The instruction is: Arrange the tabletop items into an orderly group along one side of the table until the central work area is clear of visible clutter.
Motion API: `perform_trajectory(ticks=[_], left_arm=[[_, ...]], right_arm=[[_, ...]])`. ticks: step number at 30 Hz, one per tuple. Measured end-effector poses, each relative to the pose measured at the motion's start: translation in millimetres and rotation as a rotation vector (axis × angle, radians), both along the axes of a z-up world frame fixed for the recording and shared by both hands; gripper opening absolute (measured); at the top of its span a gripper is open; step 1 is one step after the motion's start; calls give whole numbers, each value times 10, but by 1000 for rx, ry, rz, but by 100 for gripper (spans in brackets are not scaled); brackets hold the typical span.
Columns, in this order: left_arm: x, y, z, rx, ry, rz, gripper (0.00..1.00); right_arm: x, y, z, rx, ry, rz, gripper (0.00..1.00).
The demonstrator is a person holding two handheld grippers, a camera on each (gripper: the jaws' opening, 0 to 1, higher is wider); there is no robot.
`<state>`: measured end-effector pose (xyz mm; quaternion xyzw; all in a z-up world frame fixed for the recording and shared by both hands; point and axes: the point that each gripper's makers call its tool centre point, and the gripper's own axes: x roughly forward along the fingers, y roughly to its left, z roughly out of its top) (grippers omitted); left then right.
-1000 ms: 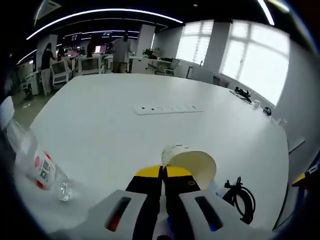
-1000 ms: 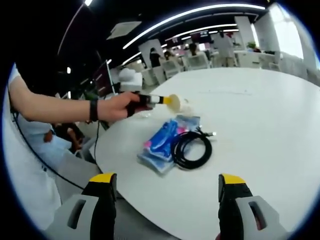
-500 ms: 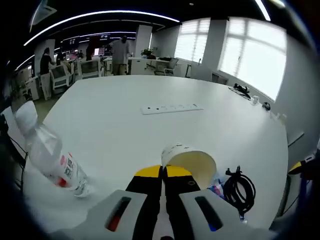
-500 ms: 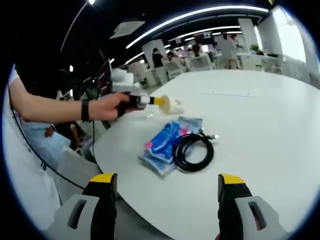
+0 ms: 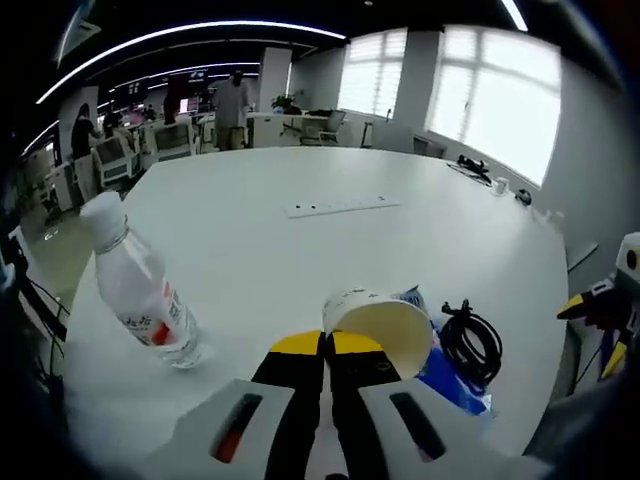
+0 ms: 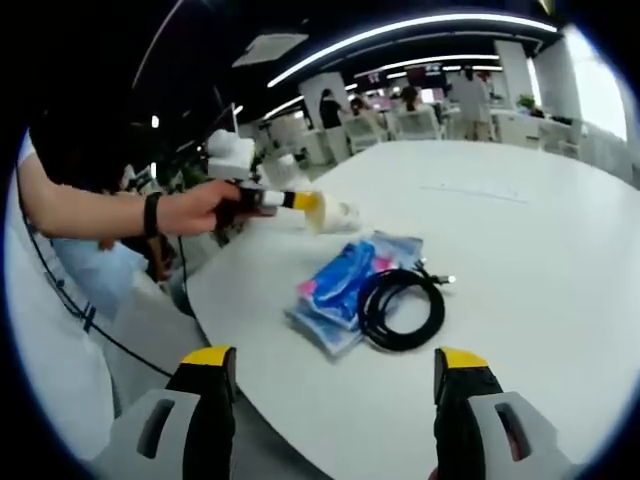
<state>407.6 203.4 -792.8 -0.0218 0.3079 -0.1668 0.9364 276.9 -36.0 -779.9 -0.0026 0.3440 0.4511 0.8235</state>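
Open-plan office, white table [image 5: 300, 260], left fingers clamp paper cup [image 5: 385, 328], right fingers spread, perhaps desks beyond.

White table [image 5: 300, 250]. The paper cup [image 5: 380, 325] is white outside, cream inside. The clear water bottle [image 5: 140, 285] has a white cap and a red-and-white label. The coiled cable [image 6: 400, 308] is black, the packet [image 6: 338, 290] blue with pink, the power strip [image 5: 340, 206] white. Both grippers' jaws are black, yellow-tipped.

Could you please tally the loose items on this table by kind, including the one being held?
Bottle: 1
Paper cup: 1, held by the left hand-held gripper
Cable: 1
Blue packet: 1
Power strip: 1
Total: 5
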Motion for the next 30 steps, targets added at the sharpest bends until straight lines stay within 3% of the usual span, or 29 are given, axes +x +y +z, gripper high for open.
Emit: perform_trajectory(ticks=[4, 7, 19, 22, 30], left_arm=[[-185, -18, 13, -2, 5, 2, 0], [-227, 85, 5, 3, 10, 3, 0], [-728, 229, -20, 5, 40, 51, 0], [-790, 326, -28, 5, 44, 58, 0], [-1002, 336, -5, 9, 51, 66, 0]], right_arm=[[32, 91, 11, -1, -7, 19, 81], [14, 166, 17, -2, -13, 35, 81], [0, 520, 59, 12, -27, 92, 79], [6, 592, 58, 18, -27, 103, 79], [28, 898, 89, 31, -37, 141, 74]])
